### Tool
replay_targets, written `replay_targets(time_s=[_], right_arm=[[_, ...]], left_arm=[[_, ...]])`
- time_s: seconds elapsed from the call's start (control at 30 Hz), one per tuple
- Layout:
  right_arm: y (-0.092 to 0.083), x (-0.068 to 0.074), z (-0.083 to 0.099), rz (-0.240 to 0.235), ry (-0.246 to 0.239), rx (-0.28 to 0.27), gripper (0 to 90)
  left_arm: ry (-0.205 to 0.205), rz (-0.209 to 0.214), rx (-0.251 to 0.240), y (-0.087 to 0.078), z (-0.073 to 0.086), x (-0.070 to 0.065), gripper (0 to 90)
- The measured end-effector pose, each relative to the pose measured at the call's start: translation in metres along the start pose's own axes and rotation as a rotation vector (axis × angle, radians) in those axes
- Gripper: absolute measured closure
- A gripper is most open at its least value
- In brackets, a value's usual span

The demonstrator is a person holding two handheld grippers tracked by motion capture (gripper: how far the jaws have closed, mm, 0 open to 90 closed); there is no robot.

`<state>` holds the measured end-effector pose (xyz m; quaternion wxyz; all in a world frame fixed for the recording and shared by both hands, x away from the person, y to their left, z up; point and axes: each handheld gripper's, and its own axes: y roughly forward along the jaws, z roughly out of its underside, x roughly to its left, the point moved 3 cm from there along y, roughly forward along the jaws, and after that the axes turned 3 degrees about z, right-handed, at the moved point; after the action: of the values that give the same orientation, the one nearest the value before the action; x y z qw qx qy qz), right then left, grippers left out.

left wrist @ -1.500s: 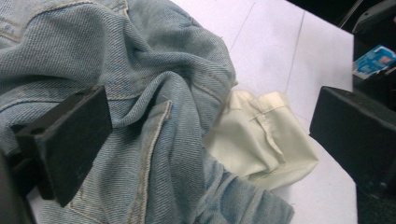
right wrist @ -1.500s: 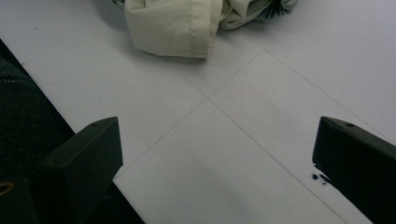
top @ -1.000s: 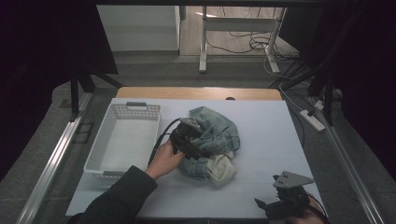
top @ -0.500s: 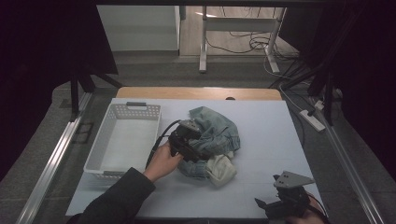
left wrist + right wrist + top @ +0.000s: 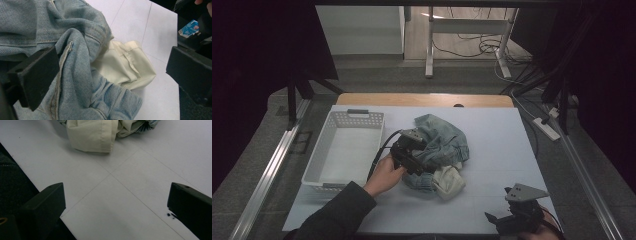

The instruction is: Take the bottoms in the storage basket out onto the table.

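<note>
Our left gripper [image 5: 414, 160] stands wide open over the jeans [image 5: 442, 147] mid-table, holding nothing (the right gripper [image 5: 512, 220] waits open, empty). If we close on one thin fold, the denim may slip out when lifting.

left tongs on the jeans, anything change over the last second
Hardly anything. The left tongs stay at the near left edge of the denim jeans, jaws open with cloth between them, not yet closed. The cream garment and white basket have not moved. The right tongs remain open at the table's near right corner.
</note>
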<state>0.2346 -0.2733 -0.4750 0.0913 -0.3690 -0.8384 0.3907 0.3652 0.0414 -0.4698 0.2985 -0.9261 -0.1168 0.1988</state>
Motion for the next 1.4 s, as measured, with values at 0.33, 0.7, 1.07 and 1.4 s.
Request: replay_targets(time_s=[0.33, 0.7, 1.07, 1.4], right_arm=[[0.000, 0.000, 0.000, 0.000, -0.002, -0.001, 1.9], [0.000, 0.000, 0.000, -0.001, -0.003, -0.001, 1.8], [0.000, 0.000, 0.000, -0.002, -0.002, -0.003, 1.9], [0.000, 0.000, 0.000, 0.000, -0.004, -0.003, 1.8]], left_arm=[[-0.003, -0.013, -0.001, -0.003, 0.002, -0.005, 0.0], [-0.047, 0.024, -0.029, -0.009, 0.006, -0.008, 0.0], [-0.061, 0.020, -0.068, -0.022, 0.011, -0.013, 0.0], [-0.060, 0.012, -0.086, -0.028, 0.014, -0.018, 0.0]])
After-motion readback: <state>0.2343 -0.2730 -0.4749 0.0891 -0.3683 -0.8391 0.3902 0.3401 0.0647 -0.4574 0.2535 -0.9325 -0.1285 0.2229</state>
